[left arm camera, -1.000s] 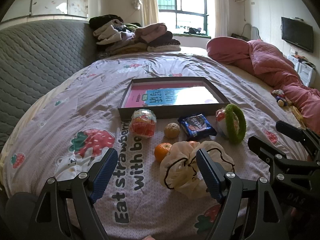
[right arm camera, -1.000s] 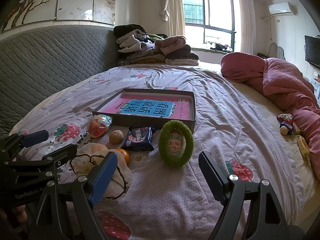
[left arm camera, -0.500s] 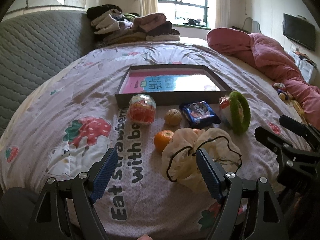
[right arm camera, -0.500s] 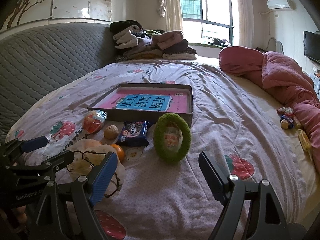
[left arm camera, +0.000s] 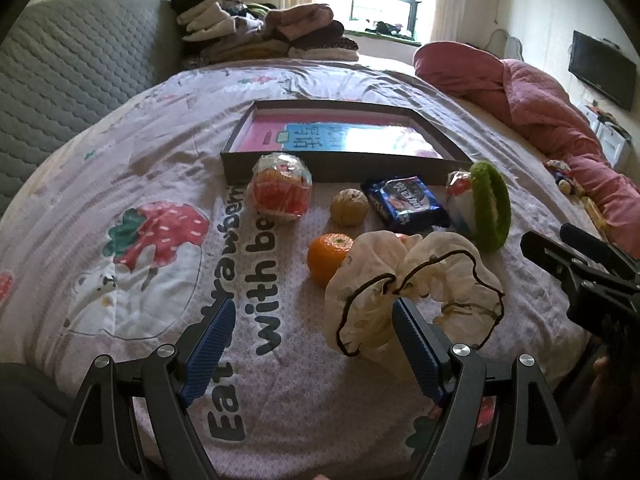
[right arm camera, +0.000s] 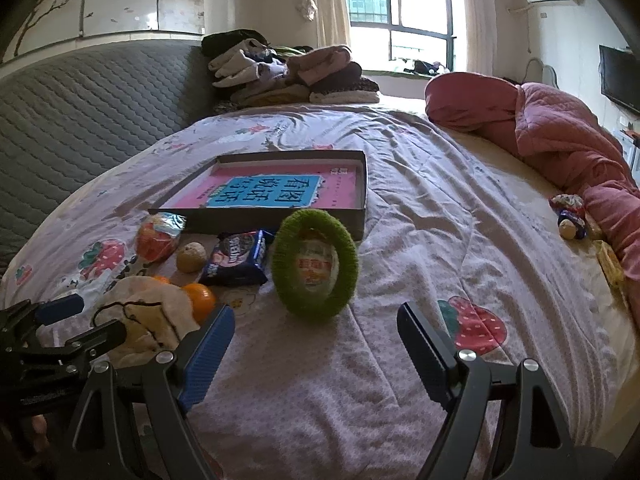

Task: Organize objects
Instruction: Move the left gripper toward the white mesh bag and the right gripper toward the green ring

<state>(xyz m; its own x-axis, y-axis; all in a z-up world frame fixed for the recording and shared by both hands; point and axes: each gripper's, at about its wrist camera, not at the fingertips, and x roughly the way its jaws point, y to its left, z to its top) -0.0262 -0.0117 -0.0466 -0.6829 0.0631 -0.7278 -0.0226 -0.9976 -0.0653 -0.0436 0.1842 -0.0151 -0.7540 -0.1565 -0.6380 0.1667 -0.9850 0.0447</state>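
Both grippers, left (left arm camera: 310, 344) and right (right arm camera: 316, 348), hover jaws apart; take the orange (left arm camera: 330, 252) first (clear of the mesh bag (left arm camera: 412, 292)) into the box (left arm camera: 276, 164).

The bed (left arm camera: 132, 184) wears a lilac strawberry-print cover. Mid-bed lies a shallow box (left arm camera: 340, 160) with a pink book inside. Just nearer sit a wrapped orange snack (left arm camera: 280, 190), a brownish ball (left arm camera: 349, 207), a blue biscuit packet (left arm camera: 406, 204) and a green ring (left arm camera: 490, 210). Nearest are an orange (left arm camera: 328, 252) and a cream drawstring bag (left arm camera: 404, 292), touching. A pink quilt (right arm camera: 560, 140) lies far right, folded clothes (right arm camera: 288, 76) far left.
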